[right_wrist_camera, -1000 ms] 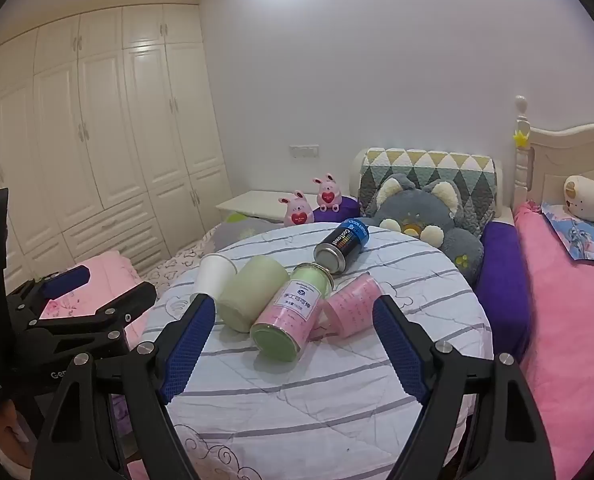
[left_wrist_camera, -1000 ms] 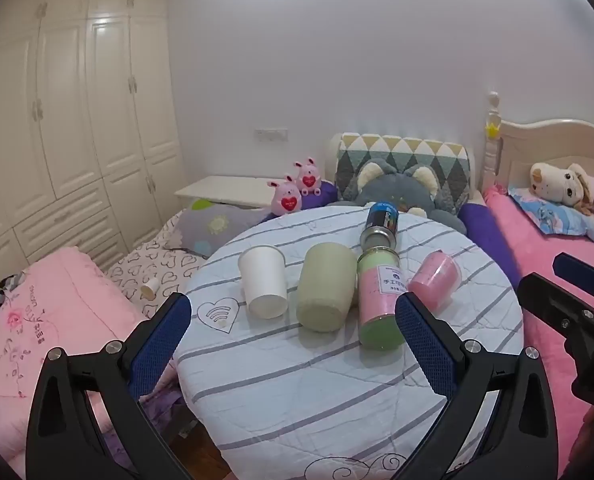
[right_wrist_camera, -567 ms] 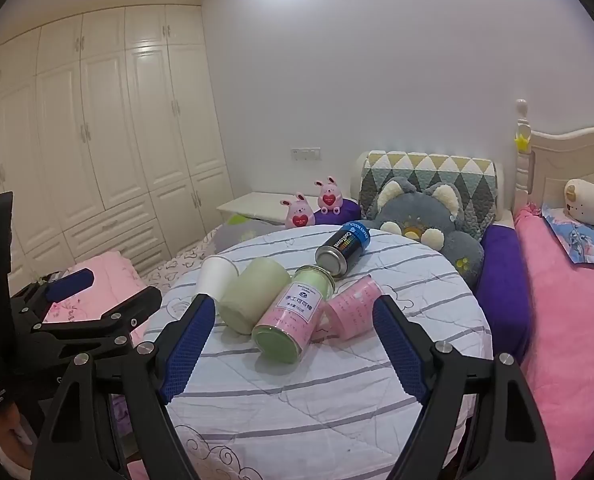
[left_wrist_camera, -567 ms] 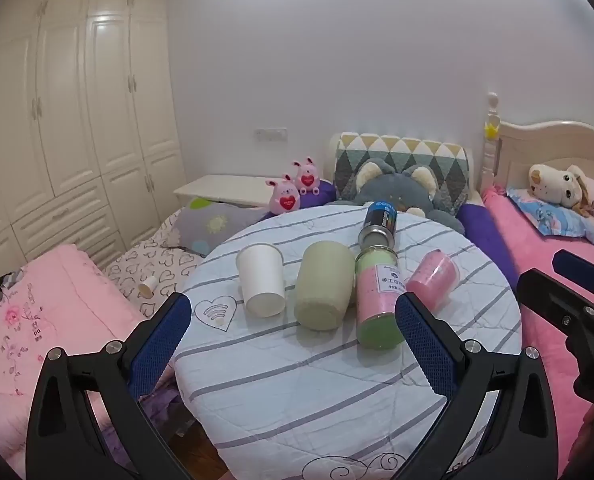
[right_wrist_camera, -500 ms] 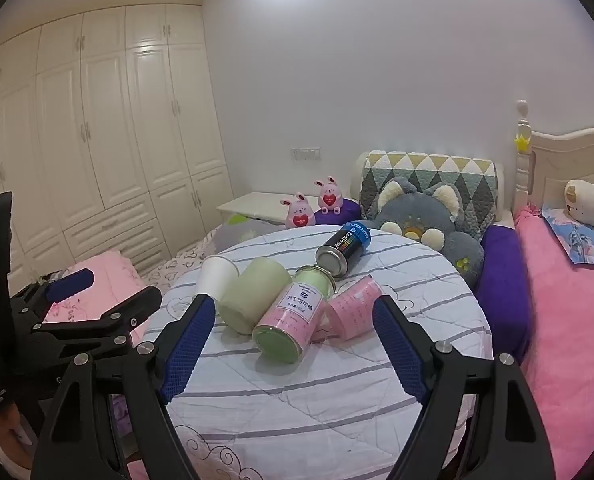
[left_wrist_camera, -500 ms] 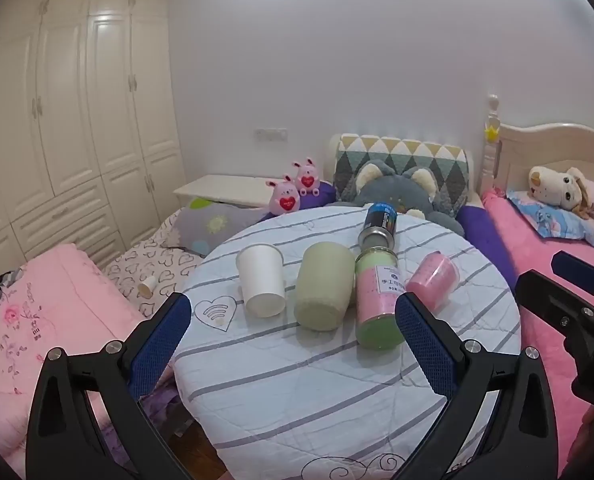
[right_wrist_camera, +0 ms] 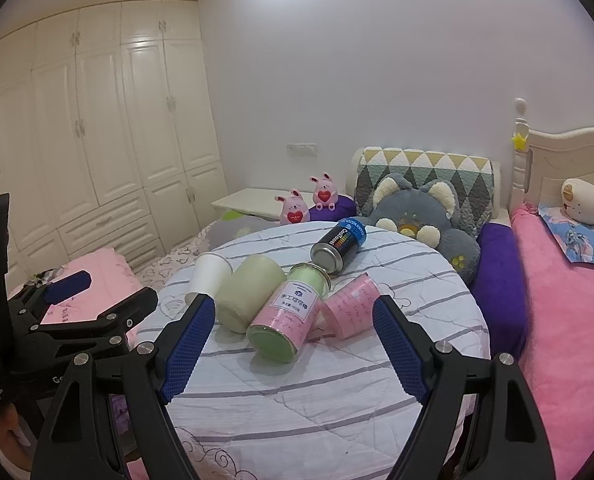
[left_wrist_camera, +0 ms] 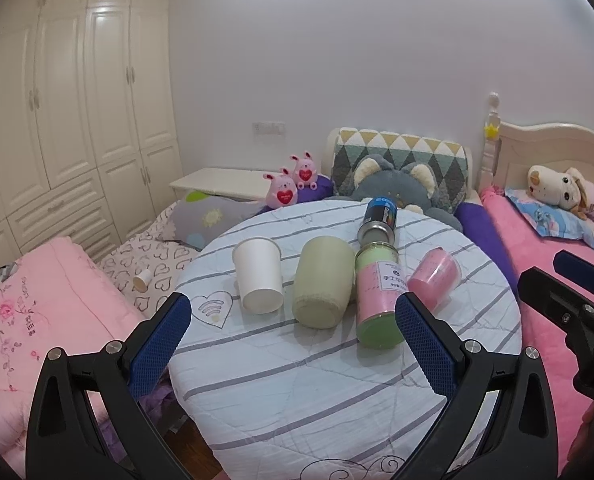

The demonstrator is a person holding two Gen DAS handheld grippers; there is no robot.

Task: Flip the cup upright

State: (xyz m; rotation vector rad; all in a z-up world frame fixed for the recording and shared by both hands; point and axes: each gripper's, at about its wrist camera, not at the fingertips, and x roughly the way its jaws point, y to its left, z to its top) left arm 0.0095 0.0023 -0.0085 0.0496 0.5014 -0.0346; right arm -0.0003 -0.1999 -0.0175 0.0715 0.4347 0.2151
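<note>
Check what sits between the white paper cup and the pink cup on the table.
Left wrist view: between the white paper cup and the pink cup lie a pale green cup and a pink-labelled green jar, both on their sides.

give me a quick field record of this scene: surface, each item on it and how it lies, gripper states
surface: round table under a white cloth with grey stripes
white paper cup: on its side, farthest left
pale green cup: on its side, base toward camera
pink-labelled green jar: on its side, against the pale green cup
pink cup: on its side, right of the jar
black and blue can: on its side, behind the jar
left gripper: open, empty, short of the cups
right gripper: open, empty, facing the jar and the pink cup
</note>
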